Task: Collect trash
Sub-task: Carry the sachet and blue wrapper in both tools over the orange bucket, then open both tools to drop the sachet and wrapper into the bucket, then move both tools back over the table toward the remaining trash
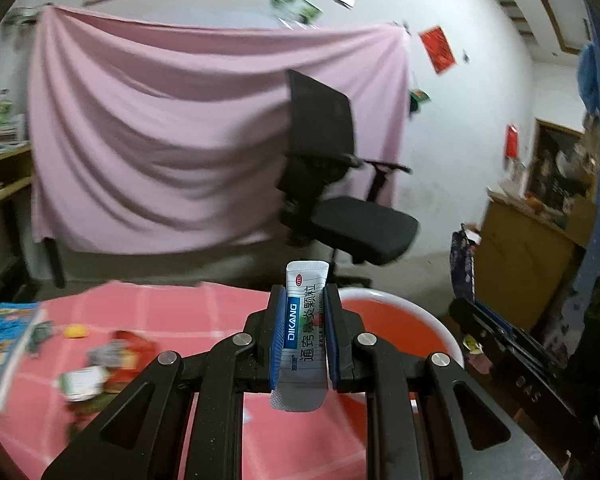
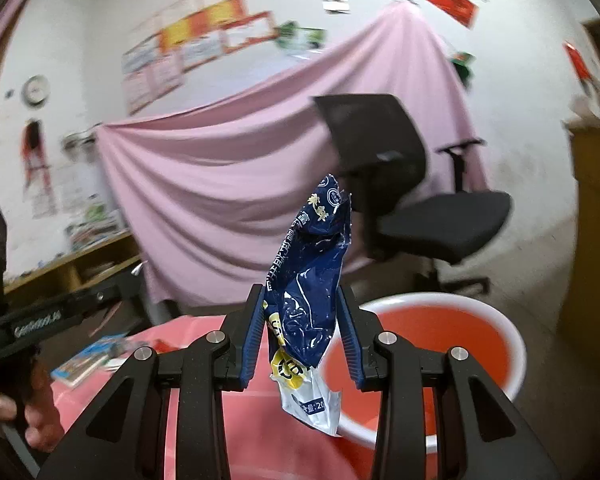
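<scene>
Above the pink worktop [image 1: 172, 312], the left gripper [image 1: 303, 334] has its jaws nearly closed on a white sachet [image 1: 304, 320], while the right gripper [image 2: 300, 336] pinches a crumpled blue wrapper [image 2: 312, 280] loosely, beside the red basin [image 2: 516, 344]. Judging by its light hold, the wrapper could slip out before reaching the basin, and either piece released early would land on the worktop.

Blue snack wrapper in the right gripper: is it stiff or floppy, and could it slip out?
Likely floppy and light: the blue snack wrapper is crumpled and its torn end hangs limp below the right gripper. Its glossy film looks slippery, so it could slide out.
</scene>
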`<control>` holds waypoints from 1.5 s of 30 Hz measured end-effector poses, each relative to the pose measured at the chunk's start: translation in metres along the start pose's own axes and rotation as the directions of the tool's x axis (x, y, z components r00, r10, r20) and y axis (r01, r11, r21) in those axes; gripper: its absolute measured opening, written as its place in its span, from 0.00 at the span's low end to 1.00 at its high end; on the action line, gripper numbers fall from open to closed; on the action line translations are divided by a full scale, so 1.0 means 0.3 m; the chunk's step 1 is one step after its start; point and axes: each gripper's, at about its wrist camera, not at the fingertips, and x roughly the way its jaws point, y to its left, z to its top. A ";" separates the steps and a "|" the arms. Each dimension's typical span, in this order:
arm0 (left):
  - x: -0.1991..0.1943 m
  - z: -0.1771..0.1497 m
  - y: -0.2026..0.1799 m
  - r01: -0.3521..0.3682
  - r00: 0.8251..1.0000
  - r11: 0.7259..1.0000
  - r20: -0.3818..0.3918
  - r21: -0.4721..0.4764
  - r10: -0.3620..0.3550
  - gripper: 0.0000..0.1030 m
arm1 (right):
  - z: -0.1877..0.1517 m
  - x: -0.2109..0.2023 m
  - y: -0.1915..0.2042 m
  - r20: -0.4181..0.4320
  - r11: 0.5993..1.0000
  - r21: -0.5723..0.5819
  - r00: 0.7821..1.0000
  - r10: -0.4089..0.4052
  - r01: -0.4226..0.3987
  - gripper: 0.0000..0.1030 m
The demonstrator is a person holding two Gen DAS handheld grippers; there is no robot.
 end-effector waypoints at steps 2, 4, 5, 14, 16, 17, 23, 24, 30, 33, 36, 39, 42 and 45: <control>0.072 -0.004 -0.042 0.029 0.999 0.999 -0.030 0.019 -0.028 0.15 | -0.006 0.015 -0.051 -0.011 0.999 0.025 0.999 -0.036 0.036 0.32; 0.132 -0.013 -0.073 0.049 0.997 0.998 -0.060 0.031 -0.047 0.15 | -0.011 0.039 -0.100 -0.034 0.997 0.046 0.997 -0.063 0.065 0.32; 0.184 -0.015 -0.098 0.066 0.994 0.997 -0.084 0.033 -0.063 0.15 | -0.012 0.046 -0.119 -0.045 0.996 0.055 0.996 -0.071 0.074 0.32; 0.469 -0.055 -0.171 0.141 0.951 0.989 -0.272 -0.037 -0.146 0.15 | -0.085 0.138 -0.267 -0.222 0.983 0.128 0.970 -0.100 0.131 0.32; 0.520 -0.059 -0.173 0.148 0.941 0.988 -0.300 -0.054 -0.157 0.15 | -0.099 0.142 -0.286 -0.241 0.980 0.144 0.965 -0.102 0.140 0.34; 0.550 -0.056 -0.175 0.151 0.935 0.986 -0.314 -0.065 -0.164 0.15 | -0.105 0.145 -0.300 -0.252 0.977 0.156 0.962 -0.103 0.145 0.34; 0.620 -0.060 -0.168 0.146 0.913 0.980 -0.363 -0.131 -0.185 0.16 | -0.129 0.153 -0.333 -0.294 0.966 0.198 0.950 -0.104 0.167 0.37; 0.622 -0.059 -0.163 0.144 0.909 0.979 -0.371 -0.144 -0.188 0.16 | -0.131 0.154 -0.338 -0.299 0.965 0.201 0.949 -0.104 0.169 0.37; 0.601 -0.066 -0.121 0.126 0.912 0.975 -0.366 -0.182 -0.186 0.39 | -0.134 0.145 -0.338 -0.300 0.963 0.203 0.948 -0.109 0.175 0.48; 0.576 -0.056 -0.105 0.108 0.922 0.977 -0.350 -0.185 -0.168 0.39 | -0.128 0.146 -0.339 -0.293 0.964 0.196 0.949 -0.118 0.180 0.48; 0.523 -0.033 -0.086 0.082 0.944 0.984 -0.304 -0.160 -0.128 0.39 | -0.115 0.131 -0.335 -0.264 0.966 0.187 0.956 -0.127 0.180 0.48; 0.449 -0.009 -0.060 0.034 0.963 0.992 -0.263 -0.124 -0.066 0.39 | -0.099 0.115 -0.314 -0.231 0.970 0.175 0.965 -0.126 0.169 0.49; 0.368 0.010 -0.028 -0.016 0.972 0.996 -0.234 -0.088 -0.005 0.39 | -0.074 0.102 -0.275 -0.195 0.978 0.157 0.975 -0.106 0.138 0.49; 0.282 0.027 0.009 -0.074 0.979 0.995 -0.195 -0.061 0.061 0.47 | -0.057 0.084 -0.237 -0.153 0.983 0.143 0.984 -0.094 0.116 0.52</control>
